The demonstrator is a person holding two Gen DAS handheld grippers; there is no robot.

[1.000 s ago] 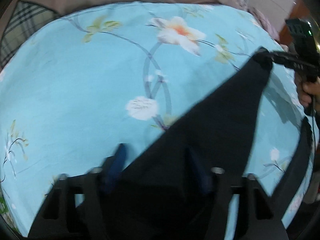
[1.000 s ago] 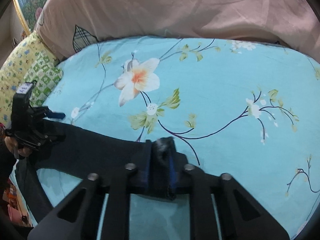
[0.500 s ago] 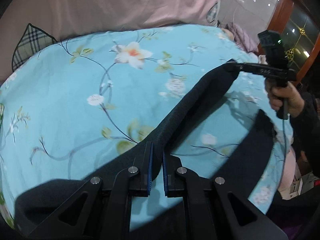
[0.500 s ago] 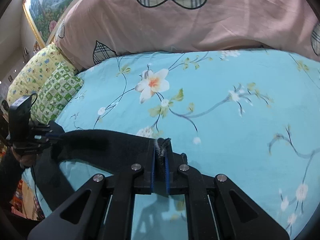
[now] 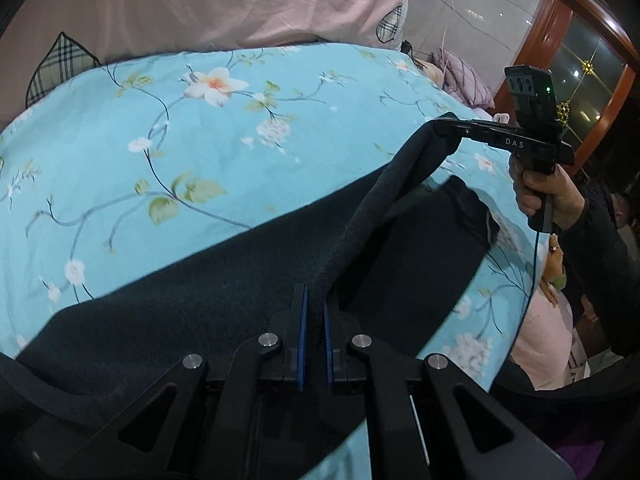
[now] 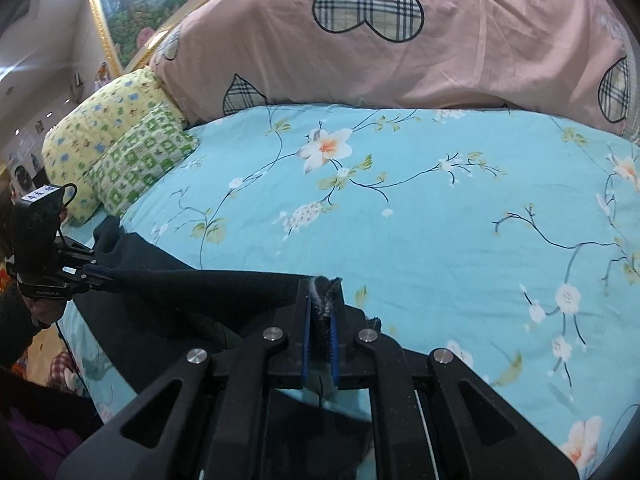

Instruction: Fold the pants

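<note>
Both grippers' fingers clamped on dark pants [image 5: 240, 292], left gripper [image 5: 314, 328] at 6 o'clock, right gripper [image 5: 450, 130] at 2; taut edge between, rest lying on bed [image 5: 200, 152]

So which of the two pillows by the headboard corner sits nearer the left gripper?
The green-checked pillow; the yellow floral pillow lies behind it.

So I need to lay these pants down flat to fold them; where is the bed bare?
Bare floral sheet lies between the dark pants and the pink duvet, and on to the right. It is crowded at the near edge, where the left gripper and right gripper pinch the pants, and beside the yellow and green pillows.
</note>
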